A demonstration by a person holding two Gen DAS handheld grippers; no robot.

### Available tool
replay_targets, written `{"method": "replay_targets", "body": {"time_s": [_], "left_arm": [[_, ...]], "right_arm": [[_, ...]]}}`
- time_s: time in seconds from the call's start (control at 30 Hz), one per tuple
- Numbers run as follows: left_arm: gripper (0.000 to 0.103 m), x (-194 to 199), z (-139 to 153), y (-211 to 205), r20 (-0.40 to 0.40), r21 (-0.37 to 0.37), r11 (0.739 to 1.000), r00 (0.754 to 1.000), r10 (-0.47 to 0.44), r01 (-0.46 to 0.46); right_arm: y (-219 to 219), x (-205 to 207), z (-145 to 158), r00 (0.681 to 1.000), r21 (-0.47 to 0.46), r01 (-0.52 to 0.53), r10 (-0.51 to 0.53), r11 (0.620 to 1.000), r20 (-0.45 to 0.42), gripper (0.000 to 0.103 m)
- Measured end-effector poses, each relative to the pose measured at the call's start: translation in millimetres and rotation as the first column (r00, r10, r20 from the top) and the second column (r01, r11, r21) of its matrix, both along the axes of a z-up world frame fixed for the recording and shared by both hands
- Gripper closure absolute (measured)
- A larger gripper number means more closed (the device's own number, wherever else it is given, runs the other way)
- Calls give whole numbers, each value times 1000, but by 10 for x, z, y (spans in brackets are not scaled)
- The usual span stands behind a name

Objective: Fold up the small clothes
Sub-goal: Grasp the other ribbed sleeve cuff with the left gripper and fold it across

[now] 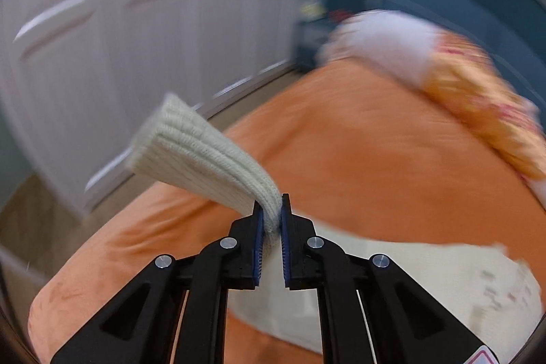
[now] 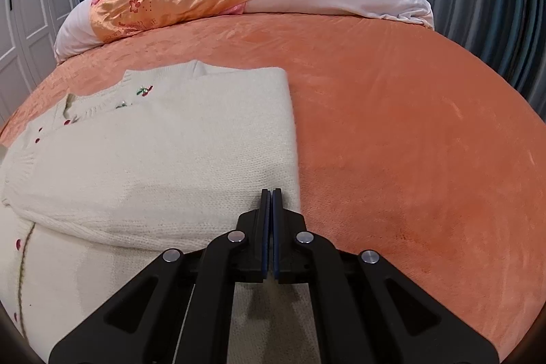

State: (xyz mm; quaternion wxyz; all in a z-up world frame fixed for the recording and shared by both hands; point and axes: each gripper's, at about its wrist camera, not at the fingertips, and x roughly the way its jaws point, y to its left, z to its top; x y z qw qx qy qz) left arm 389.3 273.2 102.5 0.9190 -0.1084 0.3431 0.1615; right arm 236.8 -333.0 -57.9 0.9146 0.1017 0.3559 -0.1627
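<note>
Wardrobe doors [image 1: 102, 33] are smearing past on the left of the left wrist view, white and panelled, badly blurred. Right of them, the left tongs [image 1: 272, 224] are pinching a ribbed cream sleeve cuff [image 1: 204, 156], the knit squeezed between the blue pads [image 1: 260, 227] and sticking up and away to the left, clear of the bed [image 1: 341, 139]. Under the tongs, the rest of the cream cardigan [image 1: 409, 275] is lying on the orange bedspread. Further right, an orange floral pillow [image 1: 477, 104] is sitting at the head of the bed, too blurred for detail.

Over in the right wrist view, the cardigan [image 2: 153, 159] is spreading across the left half of the bed [image 2: 409, 125], its right side folded in to a straight edge, little cherry embroidery [image 2: 145, 90] showing near the collar. The right tongs [image 2: 271, 200] are pressed together with nothing between them, their tips over that folded edge; whether they are touching the knit is not clear. To their right, bare orange bedspread is running out to the grey curtain [image 2: 460, 5].
</note>
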Motion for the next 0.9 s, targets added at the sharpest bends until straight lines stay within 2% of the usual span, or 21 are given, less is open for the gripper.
{"method": "replay_targets", "body": {"time_s": [0.1, 0.13, 0.2, 0.3, 0.33, 0.37, 0.43, 0.5, 0.53, 0.57, 0.63, 0.73, 0.77, 0.83, 0.9], "left_arm": [[97, -75, 281, -919, 58, 1, 982, 980, -190, 190], [97, -107, 321, -1346, 67, -29, 961, 960, -273, 275], [97, -154, 270, -1882, 62, -67, 928, 930, -362, 366], [95, -317, -102, -2872, 2, -138, 851, 859, -512, 507], [92, -362, -240, -3065, -19, -153, 833, 841, -541, 532], [87, -428, -416, -3261, -47, -176, 819, 826, -561, 546], [84, -604, -789, -3525, -103, -237, 803, 807, -581, 547], [79, -756, -999, -3598, -123, -277, 803, 810, -574, 528], [76, -902, -1034, -3592, -101, -287, 803, 817, -568, 523], [65, -969, -1041, -3554, -100, -286, 806, 820, -563, 519], [59, -1087, -1007, -3361, -90, -267, 826, 841, -534, 496], [56, -1091, -941, -2981, -76, -242, 861, 875, -477, 448], [55, -1031, -926, -2815, -81, -239, 874, 889, -451, 422], [55, -946, -926, -2457, -92, -252, 899, 916, -391, 359], [55, -862, -944, -2163, -102, -288, 914, 939, -327, 287]], "right_arm": [[-18, -13, 3, 1000, 16, -1, 1, 1000, 8, 103], [-23, -15, 4, 1000, 21, -1, 1, 1000, 10, 103], [-28, -28, 10, 1000, 27, -1, 1, 1000, 14, 103], [-52, -42, 10, 1000, 47, -3, 2, 999, 23, 103], [-71, -51, 8, 1000, 61, -5, 4, 998, 28, 103], [-83, -62, 6, 999, 73, -6, 4, 997, 34, 103], [-145, -84, -1, 999, 117, -13, 7, 993, 51, 103], [-205, -96, -9, 998, 162, -20, 9, 987, 67, 103], [-229, -103, -12, 997, 181, -23, 10, 983, 74, 103], [-251, -111, -15, 997, 200, -26, 10, 980, 80, 103], [-284, -121, -6, 996, 231, -31, 11, 973, 89, 103], [-210, -112, 129, 998, 208, -28, 14, 978, 68, 100], [-148, -121, 213, 996, 217, -47, 31, 975, 78, 94], [-8, -130, 354, 989, 271, -107, 76, 957, 125, 59], [241, -56, 491, 976, 306, -190, 147, 933, 158, 46]]}}
